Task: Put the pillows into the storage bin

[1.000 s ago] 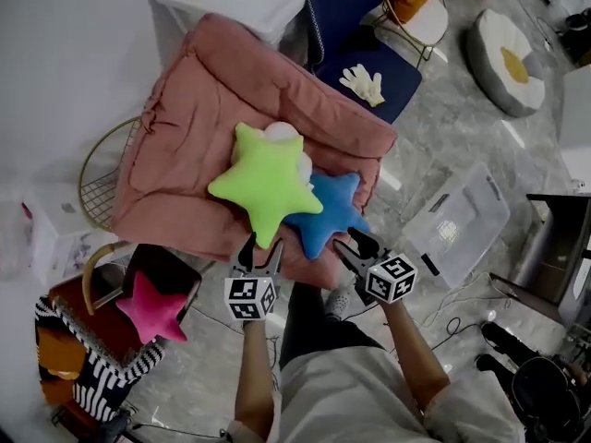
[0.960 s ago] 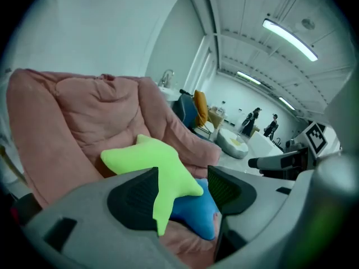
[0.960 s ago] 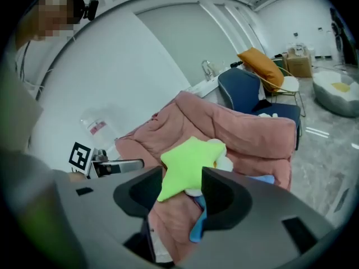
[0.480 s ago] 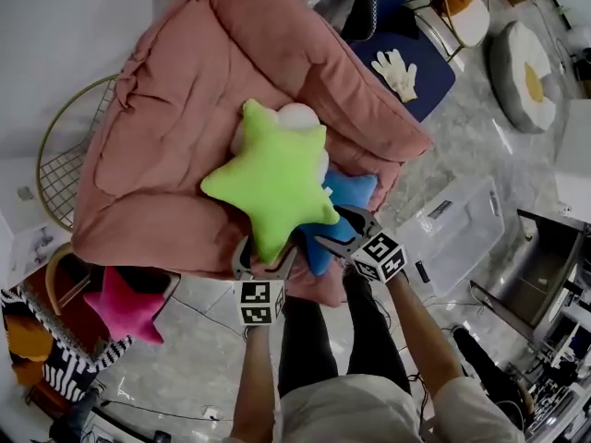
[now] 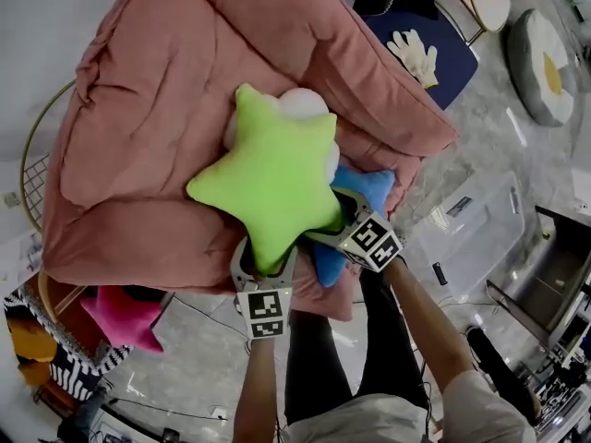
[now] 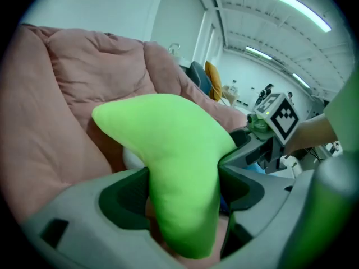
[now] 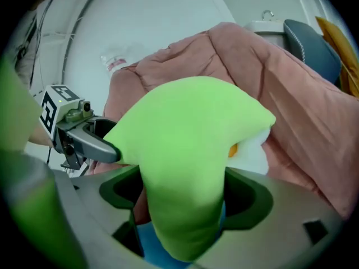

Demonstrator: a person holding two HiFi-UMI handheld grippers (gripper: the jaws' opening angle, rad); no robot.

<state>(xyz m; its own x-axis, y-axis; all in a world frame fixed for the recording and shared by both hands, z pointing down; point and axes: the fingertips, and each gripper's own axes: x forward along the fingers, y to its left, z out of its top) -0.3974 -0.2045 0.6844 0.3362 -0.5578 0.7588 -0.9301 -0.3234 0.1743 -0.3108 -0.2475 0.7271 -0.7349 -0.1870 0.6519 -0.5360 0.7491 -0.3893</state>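
A lime-green star pillow (image 5: pixel 268 178) lies on a big pink cushion (image 5: pixel 175 90), over a blue star pillow (image 5: pixel 371 187) and a white pillow (image 5: pixel 300 102). My left gripper (image 5: pixel 266 257) straddles the green star's lower point (image 6: pixel 179 167); its jaws have just been opening and stand wide, one on each side of it. My right gripper (image 5: pixel 331 218) straddles the star's right-hand point (image 7: pixel 182 167); its jaws have just been opening too, with the plush filling the gap. Neither pair visibly squeezes it. A clear storage bin (image 5: pixel 471 233) sits on the floor at right.
A magenta star pillow (image 5: pixel 120 312) rests on a chair at lower left. A blue chair holding white gloves (image 5: pixel 416 55) stands beyond the cushion, with a round egg-shaped cushion (image 5: pixel 545 63) on the floor at far right. A gold wire chair (image 5: pixel 32 173) edges the cushion's left side.
Both grippers have dropped from in front of the cushion onto the green star, their jaws wider than before. Each now has a point of the star between its jaws.
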